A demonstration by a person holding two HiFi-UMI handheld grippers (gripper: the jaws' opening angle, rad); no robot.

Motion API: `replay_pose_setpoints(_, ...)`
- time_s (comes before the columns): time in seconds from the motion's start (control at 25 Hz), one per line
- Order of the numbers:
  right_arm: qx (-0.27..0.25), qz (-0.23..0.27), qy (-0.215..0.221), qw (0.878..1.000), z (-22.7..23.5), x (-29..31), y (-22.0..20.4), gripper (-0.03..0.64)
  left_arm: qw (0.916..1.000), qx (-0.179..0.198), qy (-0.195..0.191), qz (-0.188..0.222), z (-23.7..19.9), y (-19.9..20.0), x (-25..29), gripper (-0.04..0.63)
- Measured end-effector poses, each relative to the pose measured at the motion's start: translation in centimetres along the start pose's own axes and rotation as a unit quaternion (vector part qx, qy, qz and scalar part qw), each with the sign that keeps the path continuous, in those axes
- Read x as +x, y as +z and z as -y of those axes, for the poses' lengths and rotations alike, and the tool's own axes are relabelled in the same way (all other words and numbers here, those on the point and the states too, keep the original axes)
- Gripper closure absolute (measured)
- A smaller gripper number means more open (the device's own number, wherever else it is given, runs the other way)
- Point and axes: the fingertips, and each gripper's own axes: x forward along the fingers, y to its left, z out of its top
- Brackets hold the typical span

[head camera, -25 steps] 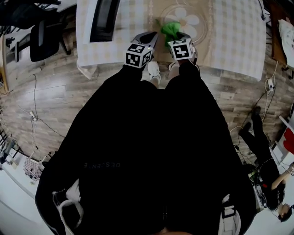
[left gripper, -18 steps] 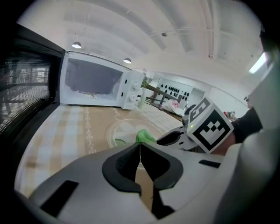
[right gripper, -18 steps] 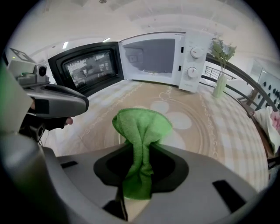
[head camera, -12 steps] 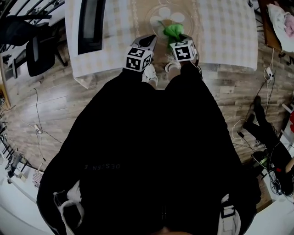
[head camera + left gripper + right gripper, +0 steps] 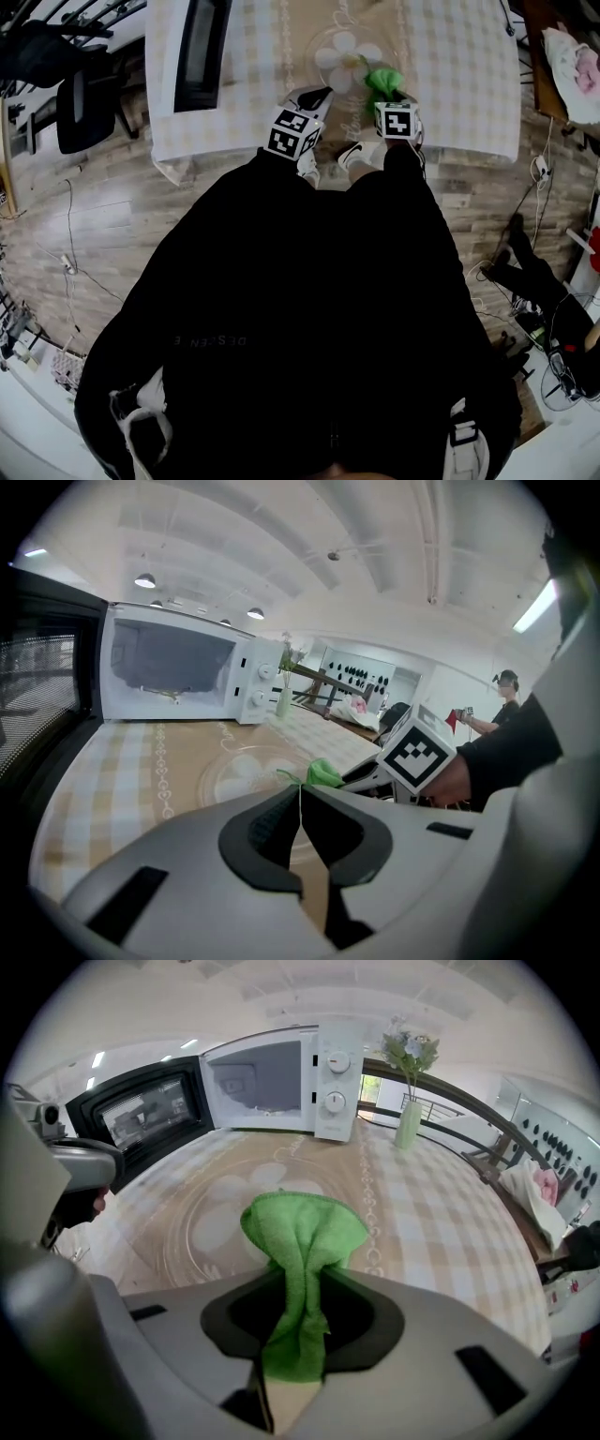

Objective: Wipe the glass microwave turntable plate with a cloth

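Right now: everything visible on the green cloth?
Green cloth, soft microfibre by the look, bunched into a folded wad. The right hand-held gripper is shut on its lower part; its rounded top sticks out past the jaws, by the right side of the glass plate. Whether it touches the plate can't be told.

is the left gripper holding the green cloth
No, the green cloth is pinched between the jaws of the right gripper.
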Motion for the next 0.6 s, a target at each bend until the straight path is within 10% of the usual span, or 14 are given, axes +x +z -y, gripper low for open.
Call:
replay_pose_setpoints(0.24,0.012,-0.011,-0.025,1.0,2.2,-0.6,-0.6,0.494,0.9996,0.018,0.0,0.023,-0.2,1.7,-1.8,0.574)
replay_pose_setpoints(0.6,0.067,0.102,0.033,0.992,0.8,-5.7,3.4,0.494,0.996,0.049,-0.008,0.074,0.1,6.5,-4.7,0.574)
